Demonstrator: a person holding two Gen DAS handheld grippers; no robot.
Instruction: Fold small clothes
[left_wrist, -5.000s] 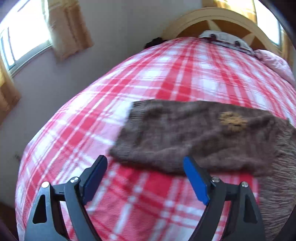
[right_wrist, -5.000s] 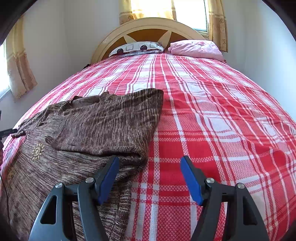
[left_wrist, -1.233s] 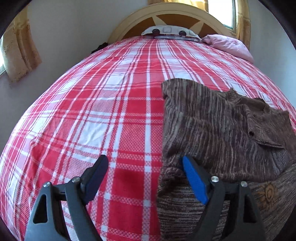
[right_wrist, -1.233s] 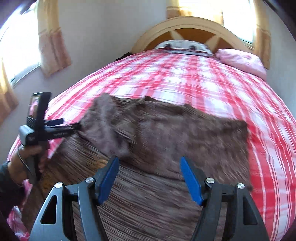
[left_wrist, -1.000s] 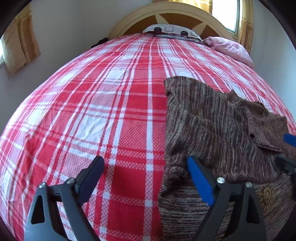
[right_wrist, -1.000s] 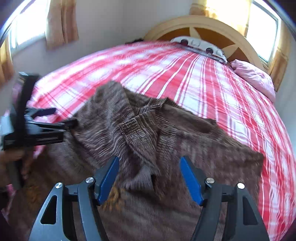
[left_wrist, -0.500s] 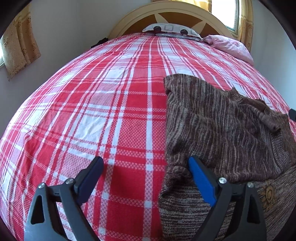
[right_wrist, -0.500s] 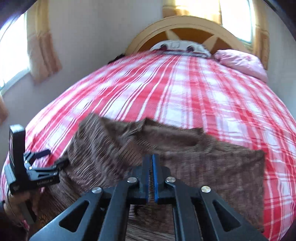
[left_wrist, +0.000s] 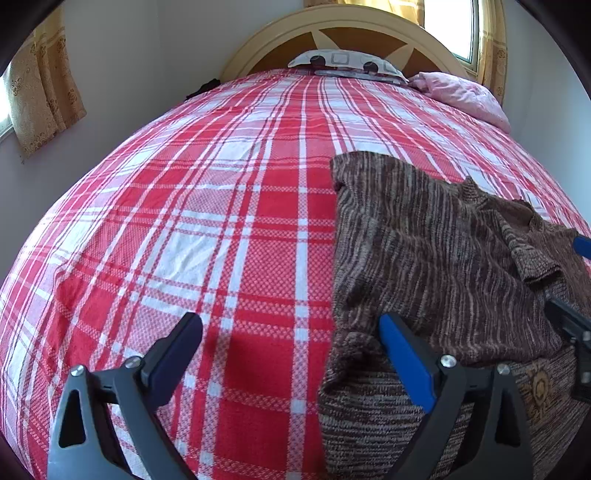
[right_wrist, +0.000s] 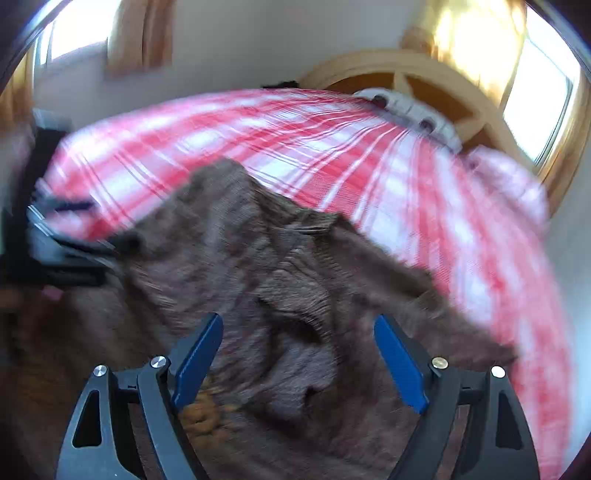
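While over the brown sweater (left_wrist: 436, 251) | left gripper (left_wrist: 290, 354) jaws wide, empty | right gripper (right_wrist: 298, 354) jaws wide, empty

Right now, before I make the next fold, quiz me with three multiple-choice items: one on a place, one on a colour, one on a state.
1. The brown sweater lies on which part of the plaid bedspread in the left wrist view?
A. right
B. left
C. by the headboard

2. The pillow on the right at the headboard is:
A. green
B. pink
C. black

3. The right tongs are:
A. shut on the sweater
B. shut on nothing
C. open

Key: 1 A, the knit fills the right side. 2 B, it is pale pink. 3 C, a wide gap parts the blue pads.
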